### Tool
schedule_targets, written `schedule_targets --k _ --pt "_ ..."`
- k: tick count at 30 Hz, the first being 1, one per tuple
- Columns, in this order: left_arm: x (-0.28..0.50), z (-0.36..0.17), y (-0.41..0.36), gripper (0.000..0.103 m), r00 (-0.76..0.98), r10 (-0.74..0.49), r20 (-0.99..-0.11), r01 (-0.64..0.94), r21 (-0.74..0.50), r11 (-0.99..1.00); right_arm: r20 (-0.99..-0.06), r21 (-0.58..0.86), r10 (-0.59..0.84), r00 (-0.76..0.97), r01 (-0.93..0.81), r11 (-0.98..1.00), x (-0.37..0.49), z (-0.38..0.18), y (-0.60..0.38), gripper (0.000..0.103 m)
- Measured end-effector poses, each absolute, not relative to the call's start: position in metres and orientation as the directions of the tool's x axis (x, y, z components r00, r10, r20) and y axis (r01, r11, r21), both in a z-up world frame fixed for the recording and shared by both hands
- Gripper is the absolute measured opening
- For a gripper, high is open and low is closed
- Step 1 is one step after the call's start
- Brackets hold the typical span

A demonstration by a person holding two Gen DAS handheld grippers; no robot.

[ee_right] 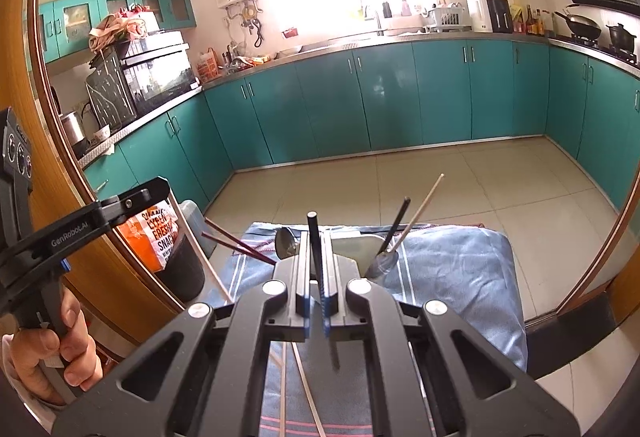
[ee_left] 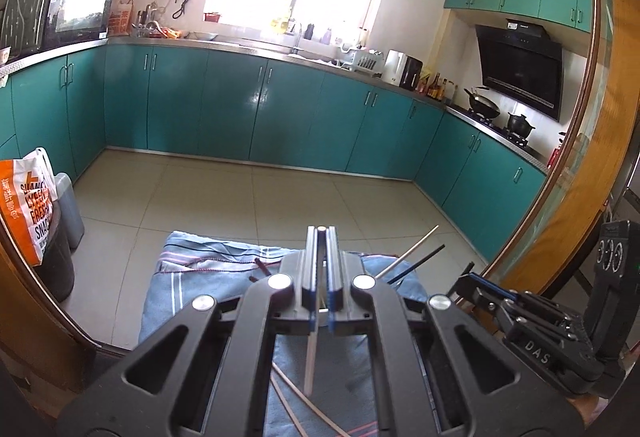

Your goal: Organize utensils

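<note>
Teal cabinets (ee_left: 224, 105) are ringing a tiled floor; a blue cloth (ee_right: 460, 269) is covering the work surface. My left gripper (ee_left: 320, 269) is pinching a pale chopstick (ee_left: 311, 357) — jaws closed on it. My right gripper (ee_right: 316, 269) is clamping a black chopstick (ee_right: 314, 237). Beyond it, a cup (ee_right: 382, 263) is holding two more chopsticks, with a spoon (ee_right: 286, 241) lying beside.

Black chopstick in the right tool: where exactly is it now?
In the right wrist view, the black chopstick stands clamped between the right tool's fingers, above the blue cloth, left of the cup.
</note>
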State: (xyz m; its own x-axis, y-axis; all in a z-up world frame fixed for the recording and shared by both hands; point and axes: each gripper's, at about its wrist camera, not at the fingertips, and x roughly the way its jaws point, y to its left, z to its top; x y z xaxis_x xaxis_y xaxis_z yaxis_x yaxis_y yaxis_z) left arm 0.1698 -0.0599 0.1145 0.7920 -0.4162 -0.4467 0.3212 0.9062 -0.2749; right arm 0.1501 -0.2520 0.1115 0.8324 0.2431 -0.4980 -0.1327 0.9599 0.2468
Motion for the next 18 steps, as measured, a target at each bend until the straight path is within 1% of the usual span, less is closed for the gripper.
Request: schedule_targets --k 6,13,15,18 --pt "0.184 0.142 -0.072 0.004 0.783 -0.447 -0.432 0.363 -0.266 0.893 -0.458 0.219 0.237 0.857 -0.15 0.964 0.166 0.144 -0.247 0.005" --pt "0.209 0.188 -0.089 0.003 0.818 -0.443 -0.367 0.384 -0.225 0.895 -0.402 0.171 0.189 0.896 -0.13 0.977 0.196 0.188 -0.249 0.003" --pt "0.219 0.191 -0.093 0.0 0.827 -0.43 -0.362 0.374 -0.215 0.902 -0.393 0.165 0.178 0.902 -0.121 0.979 0.205 0.192 -0.251 0.003" --pt "0.234 0.18 -0.098 0.0 0.817 -0.43 -0.384 0.365 -0.234 0.901 -0.388 0.181 0.168 0.906 -0.104 0.978 0.219 0.189 -0.255 0.003"
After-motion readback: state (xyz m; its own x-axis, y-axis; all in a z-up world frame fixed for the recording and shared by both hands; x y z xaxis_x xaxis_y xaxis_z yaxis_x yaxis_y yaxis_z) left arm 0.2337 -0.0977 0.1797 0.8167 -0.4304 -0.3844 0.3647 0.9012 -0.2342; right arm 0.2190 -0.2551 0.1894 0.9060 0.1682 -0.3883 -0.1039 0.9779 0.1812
